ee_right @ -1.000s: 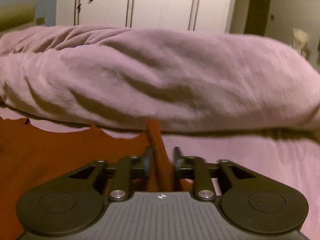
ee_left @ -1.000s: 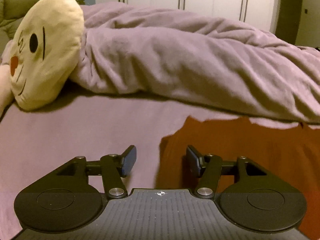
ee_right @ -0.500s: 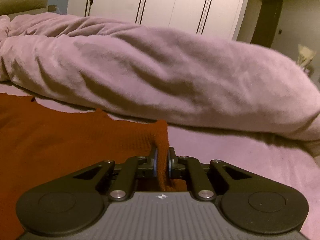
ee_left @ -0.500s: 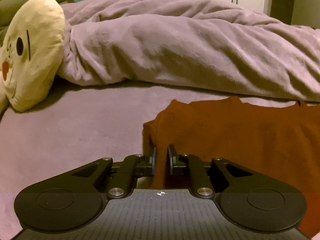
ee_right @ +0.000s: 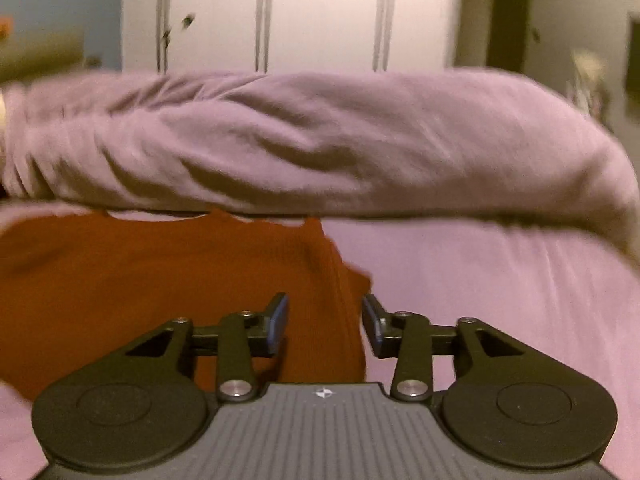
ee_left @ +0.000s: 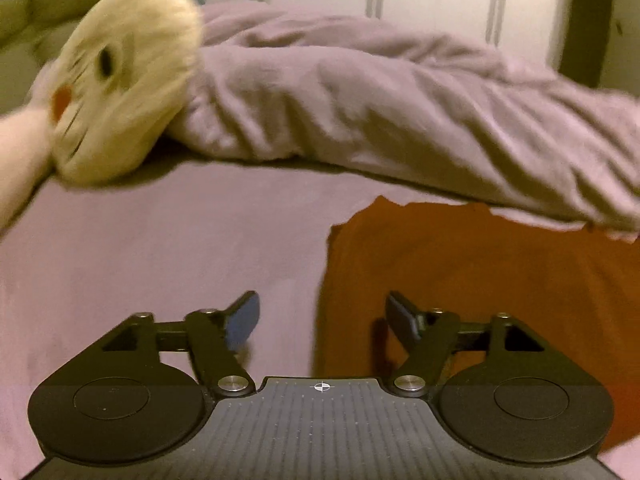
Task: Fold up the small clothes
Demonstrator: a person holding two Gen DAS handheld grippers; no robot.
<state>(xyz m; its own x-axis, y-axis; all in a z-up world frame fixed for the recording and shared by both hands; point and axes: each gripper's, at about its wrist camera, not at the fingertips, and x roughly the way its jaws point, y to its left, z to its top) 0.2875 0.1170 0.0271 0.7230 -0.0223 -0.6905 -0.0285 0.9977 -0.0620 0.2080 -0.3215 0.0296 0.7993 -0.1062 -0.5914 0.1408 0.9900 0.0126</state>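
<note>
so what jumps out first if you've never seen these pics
A rust-orange garment lies flat on the mauve bed sheet, just ahead of both claws. Behind it a bunched mauve duvet runs across the bed. At its left end a cream plush face rests against it.

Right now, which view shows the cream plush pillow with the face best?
The left wrist view: the cream plush pillow lies at upper left against the lilac duvet, blurred but whole. The right wrist view shows none of it.
</note>
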